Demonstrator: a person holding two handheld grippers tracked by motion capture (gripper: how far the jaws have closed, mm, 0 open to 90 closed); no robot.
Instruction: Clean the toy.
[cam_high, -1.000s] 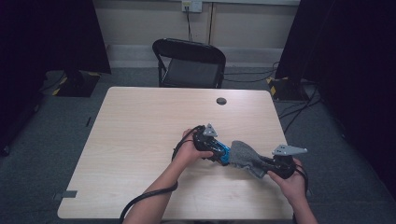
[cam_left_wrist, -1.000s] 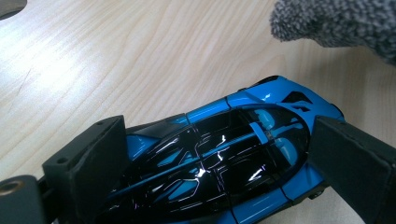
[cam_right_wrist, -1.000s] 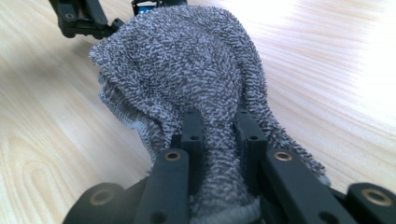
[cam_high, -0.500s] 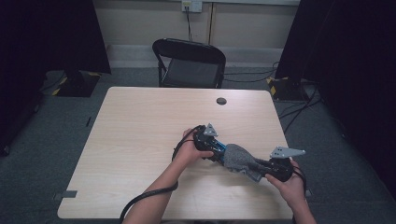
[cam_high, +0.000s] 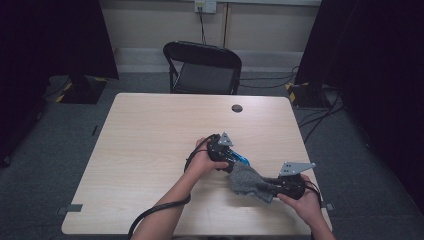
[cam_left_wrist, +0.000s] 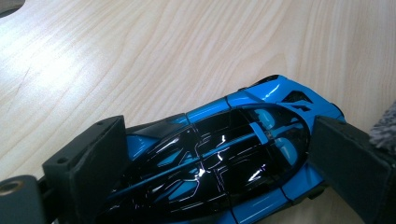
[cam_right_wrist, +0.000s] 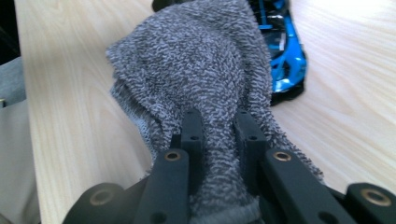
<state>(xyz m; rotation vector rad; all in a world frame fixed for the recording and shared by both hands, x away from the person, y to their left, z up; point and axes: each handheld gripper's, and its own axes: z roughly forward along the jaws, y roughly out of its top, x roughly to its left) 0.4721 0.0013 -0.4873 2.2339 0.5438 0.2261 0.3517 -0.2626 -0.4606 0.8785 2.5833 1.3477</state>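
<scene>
A blue and black toy car (cam_left_wrist: 233, 154) lies on the wooden table (cam_high: 150, 135), clamped across its body by the two pads of my left gripper (cam_left_wrist: 219, 158). In the high view the car (cam_high: 241, 160) peeks out between that left gripper (cam_high: 231, 161) and a grey terry cloth (cam_high: 247, 181). My right gripper (cam_right_wrist: 219, 128) is shut on a bunched fold of the cloth (cam_right_wrist: 205, 65), which drapes forward over the rear part of the car (cam_right_wrist: 282, 51). In the high view the right gripper (cam_high: 274, 188) lies low near the table's front right.
A black folding chair (cam_high: 202, 67) stands behind the table's far edge. A round dark cable hole (cam_high: 237, 108) sits near the far right of the tabletop. Cables trail from both grippers toward the front edge. Dark curtains flank the room.
The right gripper has pushed the cloth leftward along the car and closer to the left gripper. The left hand and the car have stayed put.
</scene>
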